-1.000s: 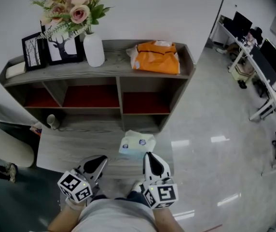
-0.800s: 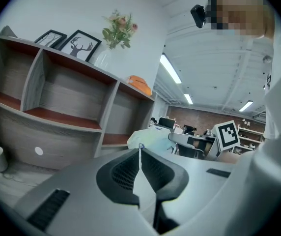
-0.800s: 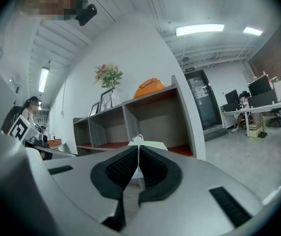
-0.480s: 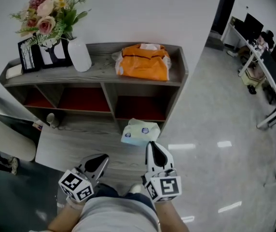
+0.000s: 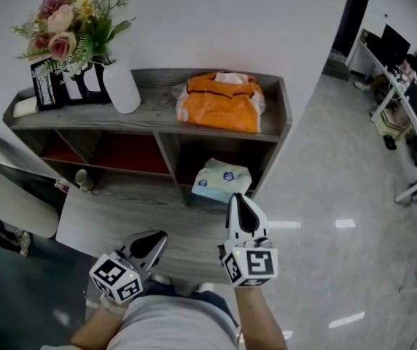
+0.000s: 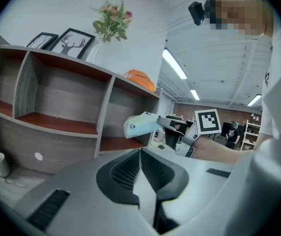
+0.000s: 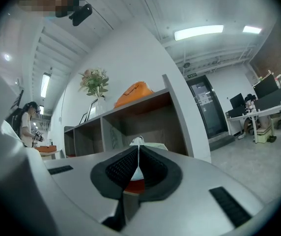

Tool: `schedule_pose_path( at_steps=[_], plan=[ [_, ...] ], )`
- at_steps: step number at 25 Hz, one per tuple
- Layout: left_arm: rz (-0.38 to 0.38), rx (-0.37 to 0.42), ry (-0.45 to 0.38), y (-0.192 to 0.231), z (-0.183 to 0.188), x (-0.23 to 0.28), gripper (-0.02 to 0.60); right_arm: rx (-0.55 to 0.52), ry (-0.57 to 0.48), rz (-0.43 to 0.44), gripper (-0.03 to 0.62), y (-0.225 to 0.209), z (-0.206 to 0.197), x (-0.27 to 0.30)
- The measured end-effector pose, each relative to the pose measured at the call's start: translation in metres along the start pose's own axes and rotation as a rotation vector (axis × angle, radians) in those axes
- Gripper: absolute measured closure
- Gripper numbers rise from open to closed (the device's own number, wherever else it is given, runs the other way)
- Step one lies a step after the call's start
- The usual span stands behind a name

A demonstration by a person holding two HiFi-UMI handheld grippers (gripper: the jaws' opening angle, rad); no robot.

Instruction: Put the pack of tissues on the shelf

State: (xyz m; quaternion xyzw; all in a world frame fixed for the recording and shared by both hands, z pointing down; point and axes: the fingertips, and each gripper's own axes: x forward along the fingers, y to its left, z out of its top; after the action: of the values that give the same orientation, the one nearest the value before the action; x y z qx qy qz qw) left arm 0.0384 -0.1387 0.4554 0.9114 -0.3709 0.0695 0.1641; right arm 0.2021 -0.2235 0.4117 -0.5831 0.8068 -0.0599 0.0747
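The pale green tissue pack (image 5: 221,179) hangs off the tip of my right gripper (image 5: 236,197), which is shut on the edge of its wrapper. It hovers in front of the lower right compartment of the grey shelf (image 5: 150,111). In the right gripper view the pack (image 7: 145,145) shows just past the closed jaws of the right gripper (image 7: 138,154). My left gripper (image 5: 157,238) is shut and holds nothing, low and to the left. From the left gripper (image 6: 140,151) I see the pack (image 6: 140,125) beside the shelf's right compartment.
An orange bag (image 5: 219,102), a white vase of flowers (image 5: 121,87) and picture frames (image 5: 63,82) stand on the shelf top. A low grey platform (image 5: 121,217) lies before the shelf, with a small cup (image 5: 82,177) at its left. Office desks (image 5: 405,86) stand at the far right.
My right gripper has carried the tissue pack forward and up, from over the low platform to the front of the lower right compartment. The left gripper has hardly moved.
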Motion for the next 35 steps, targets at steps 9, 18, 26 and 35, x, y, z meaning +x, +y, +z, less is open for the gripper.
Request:
schedule_pose_path(
  at_steps=[9,18,26,35],
  plan=[
    [0.050,-0.011,0.001,0.018,0.002,-0.002,0.555,0.007,0.039,0.004,0.571,-0.015,-0.026,0.037],
    [0.112,-0.038,-0.022,0.043,-0.005,-0.008,0.555,-0.018,0.119,-0.009,0.569,-0.018,-0.067,0.049],
    [0.159,-0.059,-0.028,0.055,-0.011,-0.017,0.555,-0.044,0.187,-0.031,0.569,-0.019,-0.099,0.068],
    [0.176,-0.046,-0.036,0.065,-0.012,-0.022,0.555,-0.082,0.238,-0.034,0.569,-0.016,-0.120,0.092]
  ],
)
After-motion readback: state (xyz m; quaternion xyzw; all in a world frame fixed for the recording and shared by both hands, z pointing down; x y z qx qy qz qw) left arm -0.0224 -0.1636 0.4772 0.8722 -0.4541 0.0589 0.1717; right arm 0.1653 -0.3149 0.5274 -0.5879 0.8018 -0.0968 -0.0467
